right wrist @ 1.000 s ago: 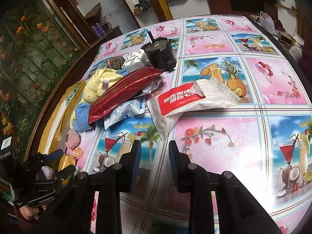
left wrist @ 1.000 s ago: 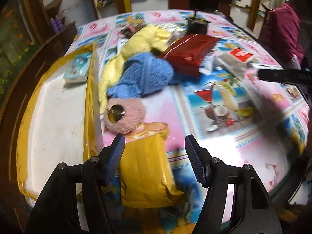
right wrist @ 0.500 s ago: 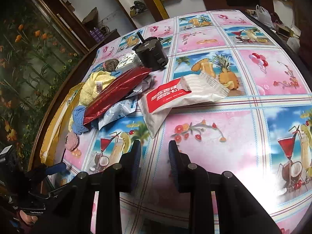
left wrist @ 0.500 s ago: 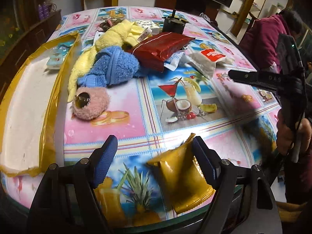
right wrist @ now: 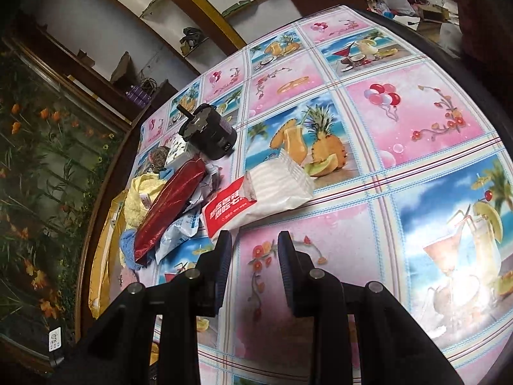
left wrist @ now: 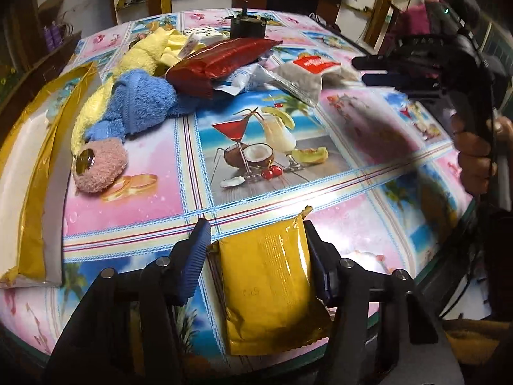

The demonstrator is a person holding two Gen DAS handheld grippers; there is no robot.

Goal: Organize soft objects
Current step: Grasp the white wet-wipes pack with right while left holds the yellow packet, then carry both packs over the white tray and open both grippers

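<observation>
My left gripper (left wrist: 256,240) is shut on a gold foil packet (left wrist: 272,285) and holds it over the table's near edge. A pile lies at the back left: a blue towel (left wrist: 141,102), a yellow towel (left wrist: 141,54), a pink fuzzy pouch (left wrist: 99,166), a red foil bag (left wrist: 218,61) and a white-and-red packet (left wrist: 307,70). My right gripper (right wrist: 255,250) is open a little and empty, just short of the white-and-red packet (right wrist: 256,199). It also shows at the right of the left wrist view (left wrist: 372,70).
A gold-edged white tray (left wrist: 32,173) lies along the table's left side. A black motor-like object (right wrist: 208,131) stands behind the pile, beside a white box (left wrist: 202,33). The patterned tablecloth (left wrist: 275,154) covers the table. Shelves and a cabinet stand behind.
My left gripper has closed on the gold packet and carried it right, from beside the tray to the near edge. My right gripper has moved closer to the white-and-red packet.
</observation>
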